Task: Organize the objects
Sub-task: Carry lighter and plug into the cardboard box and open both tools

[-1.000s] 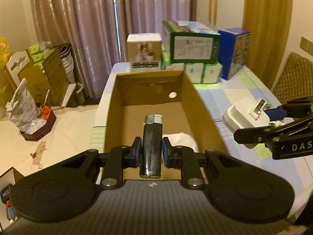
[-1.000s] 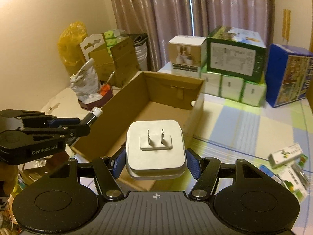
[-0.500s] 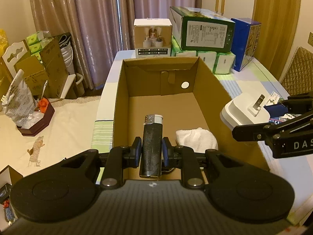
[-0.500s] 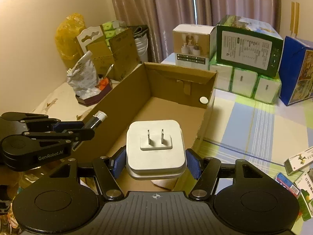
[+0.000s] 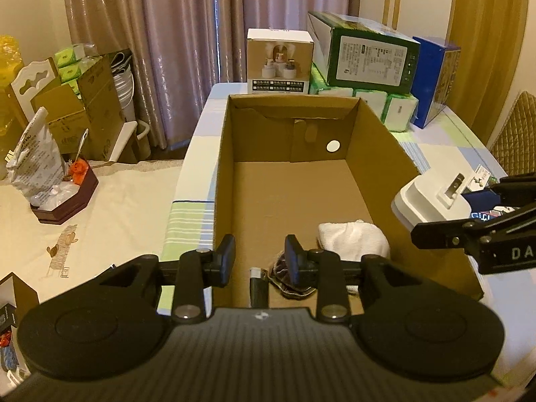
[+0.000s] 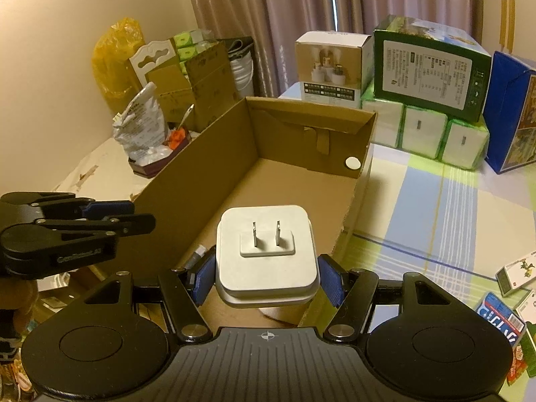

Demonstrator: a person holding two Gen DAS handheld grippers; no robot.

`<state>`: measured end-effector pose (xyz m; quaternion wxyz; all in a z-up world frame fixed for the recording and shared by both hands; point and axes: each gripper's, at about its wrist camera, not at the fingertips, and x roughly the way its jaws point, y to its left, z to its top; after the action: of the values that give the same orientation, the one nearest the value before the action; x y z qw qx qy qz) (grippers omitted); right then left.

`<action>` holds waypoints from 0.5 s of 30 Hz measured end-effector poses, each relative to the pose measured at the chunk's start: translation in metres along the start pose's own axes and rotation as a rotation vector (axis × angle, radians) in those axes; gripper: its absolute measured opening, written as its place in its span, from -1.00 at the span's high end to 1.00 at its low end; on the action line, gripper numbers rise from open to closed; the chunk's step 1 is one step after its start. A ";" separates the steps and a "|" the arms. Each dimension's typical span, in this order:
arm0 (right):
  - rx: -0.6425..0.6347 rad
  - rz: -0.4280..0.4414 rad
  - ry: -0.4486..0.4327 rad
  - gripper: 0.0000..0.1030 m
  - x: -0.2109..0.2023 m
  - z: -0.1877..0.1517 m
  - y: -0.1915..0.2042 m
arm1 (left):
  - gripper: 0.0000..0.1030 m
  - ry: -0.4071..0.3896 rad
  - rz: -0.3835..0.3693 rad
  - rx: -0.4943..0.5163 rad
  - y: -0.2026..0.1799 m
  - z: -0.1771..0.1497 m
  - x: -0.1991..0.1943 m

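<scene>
Our left gripper (image 5: 259,260) hangs wide and empty above the lighter (image 5: 257,285), at the box's (image 5: 375,154) six o'clock end. Our right gripper (image 6: 266,276) clamps the charger (image 6: 266,254); released carelessly, it could clip the box's three o'clock wall.

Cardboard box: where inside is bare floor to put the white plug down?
The cardboard box has bare floor across its middle and far end, up to the back wall. The near end is crowded: lighter, dark small item and white cloth. The right tongs hold the white plug; the left tongs are open.
</scene>
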<state>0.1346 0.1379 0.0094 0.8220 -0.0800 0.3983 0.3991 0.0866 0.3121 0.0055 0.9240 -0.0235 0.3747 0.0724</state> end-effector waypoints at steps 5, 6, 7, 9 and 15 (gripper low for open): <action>-0.008 0.017 -0.002 -0.21 0.002 0.002 0.005 | 0.47 -0.019 -0.001 -0.012 0.004 0.000 -0.010; -0.014 0.024 -0.003 -0.20 0.003 0.002 0.007 | 0.46 -0.024 0.002 -0.015 0.004 0.000 -0.012; -0.019 0.033 -0.008 -0.21 0.003 0.003 0.008 | 0.44 -0.029 0.003 -0.018 0.005 0.000 -0.014; -0.025 0.042 -0.032 -0.36 0.003 0.004 0.009 | 0.42 -0.033 0.004 -0.024 0.006 0.000 -0.016; 0.004 0.039 -0.095 -0.50 -0.014 0.008 0.006 | 0.39 -0.040 0.008 -0.042 0.008 -0.004 -0.025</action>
<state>0.1300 0.1371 0.0259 0.8321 -0.0515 0.3613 0.4176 0.0654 0.3165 0.0202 0.9303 -0.0399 0.3547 0.0844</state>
